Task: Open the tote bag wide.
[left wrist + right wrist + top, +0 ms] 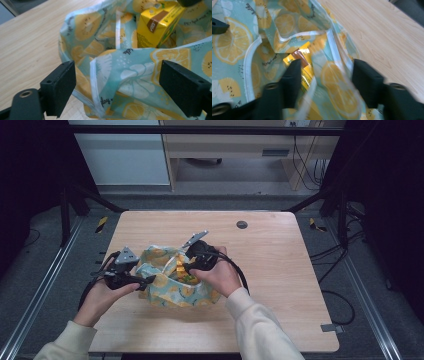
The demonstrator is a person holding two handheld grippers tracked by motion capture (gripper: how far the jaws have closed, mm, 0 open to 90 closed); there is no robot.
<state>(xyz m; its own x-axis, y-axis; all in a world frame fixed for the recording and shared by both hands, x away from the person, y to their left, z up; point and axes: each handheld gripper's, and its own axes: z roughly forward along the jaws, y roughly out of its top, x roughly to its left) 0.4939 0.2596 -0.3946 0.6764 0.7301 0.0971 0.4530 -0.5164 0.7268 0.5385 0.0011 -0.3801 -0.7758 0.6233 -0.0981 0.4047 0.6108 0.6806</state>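
Both forearms enter from the bottom edge of the high view, sleeves pale. The left gripper (pixel 142 281) sits left of centre, its jaws spread wide. The right gripper (pixel 186 266) sits at centre, tipped downward, jaws parted.

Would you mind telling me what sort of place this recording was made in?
Probably a lab or recording workspace: a bare wooden table stands inside a dark metal frame, with loose cables trailing on the grey floor and plain office furniture behind.
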